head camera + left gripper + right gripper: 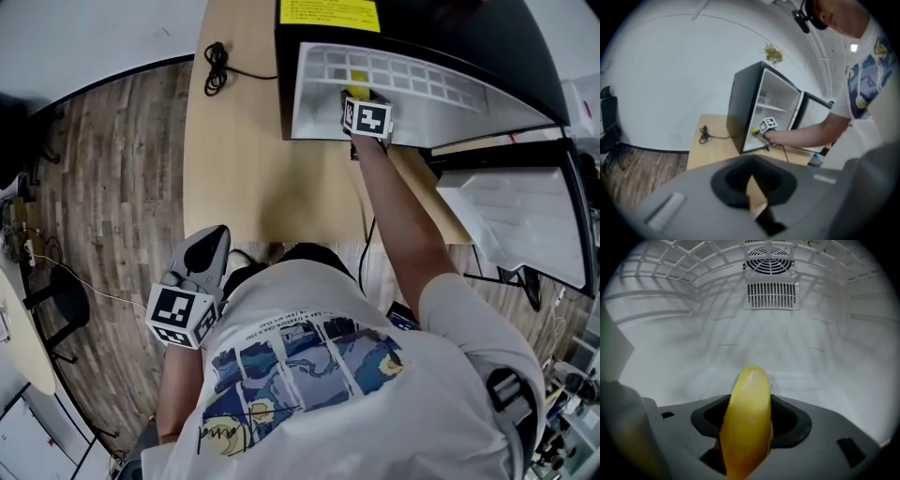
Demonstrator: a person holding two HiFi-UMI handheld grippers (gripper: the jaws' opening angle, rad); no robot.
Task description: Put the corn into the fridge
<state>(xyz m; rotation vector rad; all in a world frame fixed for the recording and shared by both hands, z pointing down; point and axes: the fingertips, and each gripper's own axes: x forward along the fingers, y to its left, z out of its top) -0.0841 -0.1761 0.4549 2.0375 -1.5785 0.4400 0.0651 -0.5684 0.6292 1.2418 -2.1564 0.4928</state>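
Smack up against the lens: smooth yellow corn cob, pinched between the jaws of the right hand-held gripper and poked well inside the black mini fridge with white lining. White slotted vent grille straight ahead of it, bare plastic floor just below. Left hand-held gripper parked back from the right one, jaws together, gripping nothing. Could go wrong on release: round slick cob on smooth plastic, so likely to roll, maybe back out through the open front if dropped too near it. Fridge perched on a pale wooden bench, black coiled cable off to the left of the right hand-held gripper, grey-brown plank floor below, plain white wall behind.
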